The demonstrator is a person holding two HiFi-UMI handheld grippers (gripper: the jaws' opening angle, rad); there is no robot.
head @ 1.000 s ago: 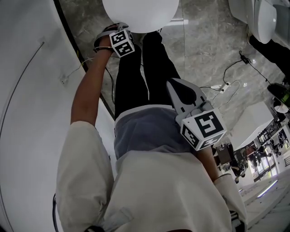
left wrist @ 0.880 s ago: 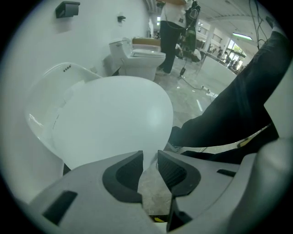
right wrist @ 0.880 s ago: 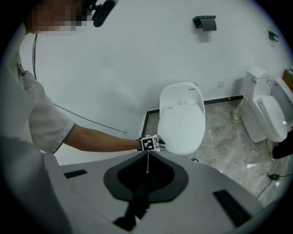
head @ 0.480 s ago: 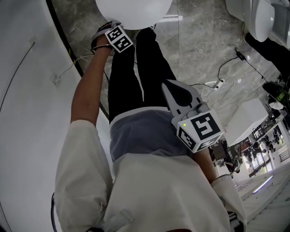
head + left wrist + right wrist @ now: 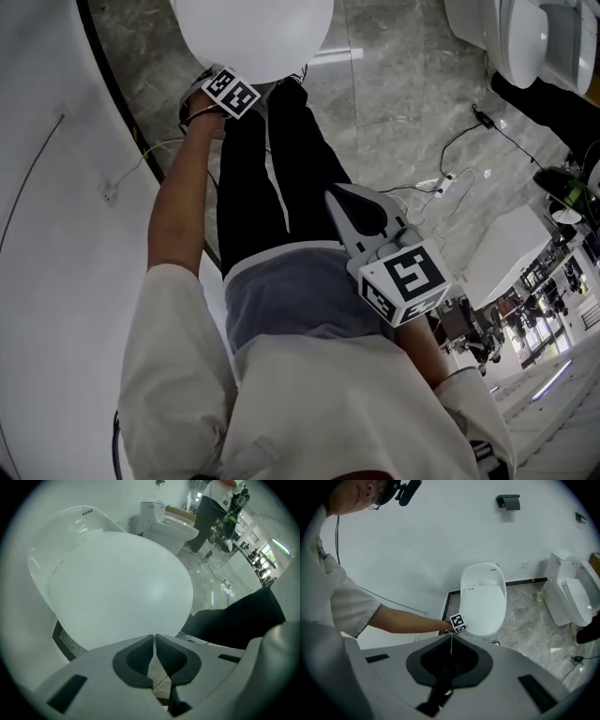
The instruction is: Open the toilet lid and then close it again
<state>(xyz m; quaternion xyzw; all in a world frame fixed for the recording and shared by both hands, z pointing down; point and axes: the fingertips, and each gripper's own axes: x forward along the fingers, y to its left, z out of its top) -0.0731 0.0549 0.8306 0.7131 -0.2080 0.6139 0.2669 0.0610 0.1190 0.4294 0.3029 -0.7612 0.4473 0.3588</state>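
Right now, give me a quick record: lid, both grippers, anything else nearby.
lid: down, closed
left gripper: at the lid's near edge; jaws have just been closing and are now together, nothing seen between them; contact with the lid unclear
right gripper: jaws together, empty, held back clear of the lid
nearby: second toilet; cable

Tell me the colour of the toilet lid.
Plain white toilet lid, clearest in the right gripper view.
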